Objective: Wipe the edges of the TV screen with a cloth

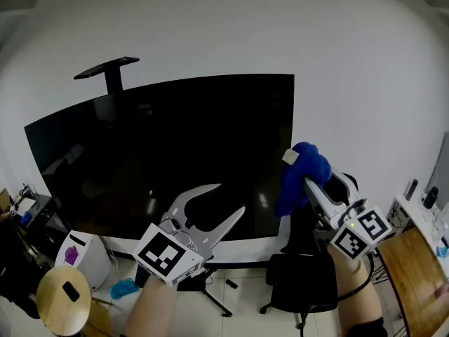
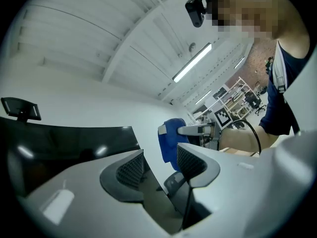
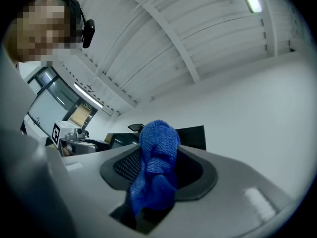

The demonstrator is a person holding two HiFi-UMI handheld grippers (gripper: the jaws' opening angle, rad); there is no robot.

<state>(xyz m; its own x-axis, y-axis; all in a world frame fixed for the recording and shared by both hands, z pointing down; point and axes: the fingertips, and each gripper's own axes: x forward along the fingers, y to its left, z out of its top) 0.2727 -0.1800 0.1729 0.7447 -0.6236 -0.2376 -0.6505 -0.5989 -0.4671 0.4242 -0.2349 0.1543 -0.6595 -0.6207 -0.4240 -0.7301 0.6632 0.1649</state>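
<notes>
White wall (image 1: 365, 83), TV screen (image 1: 168, 153), blue cloth (image 1: 303, 175)

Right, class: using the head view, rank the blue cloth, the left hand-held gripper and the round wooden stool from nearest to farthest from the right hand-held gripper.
1. The blue cloth: clamped in the right hand-held gripper itself, beside the TV screen's right edge.
2. The left hand-held gripper: lower centre, jaws apart, empty.
3. The round wooden stool: far lower-left corner.

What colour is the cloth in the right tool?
Blue; the fuzzy blue cloth shows best in the right gripper view.
</notes>
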